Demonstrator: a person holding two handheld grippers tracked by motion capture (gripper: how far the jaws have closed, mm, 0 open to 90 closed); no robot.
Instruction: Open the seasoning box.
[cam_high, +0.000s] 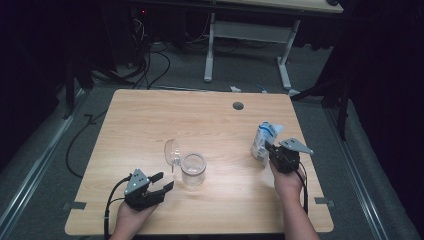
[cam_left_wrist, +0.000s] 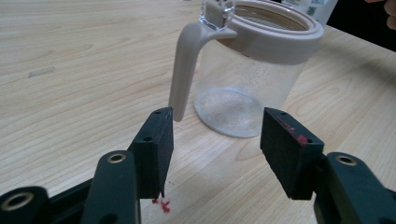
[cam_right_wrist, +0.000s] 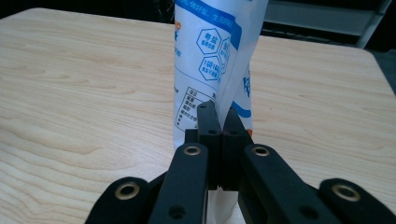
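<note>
Clear plastic jug (cam_high: 193, 169), lid flipped back, stands mid-worktop (cam_high: 150, 120); the left gripper (cam_high: 161, 183) is spread before its handle (best clamped squarely). The blue-white pouch (cam_high: 263, 140) is pinched by the right gripper (cam_high: 270, 150).

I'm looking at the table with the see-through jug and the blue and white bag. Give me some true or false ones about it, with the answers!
1. The right gripper is pinching the blue and white bag. True.
2. The left gripper is holding the clear jug. False: its jaws are open and the jug stands apart from them.
3. The jug's lid is flipped open. True.
4. The bag lies flat on the table. False: it stands upright.
</note>
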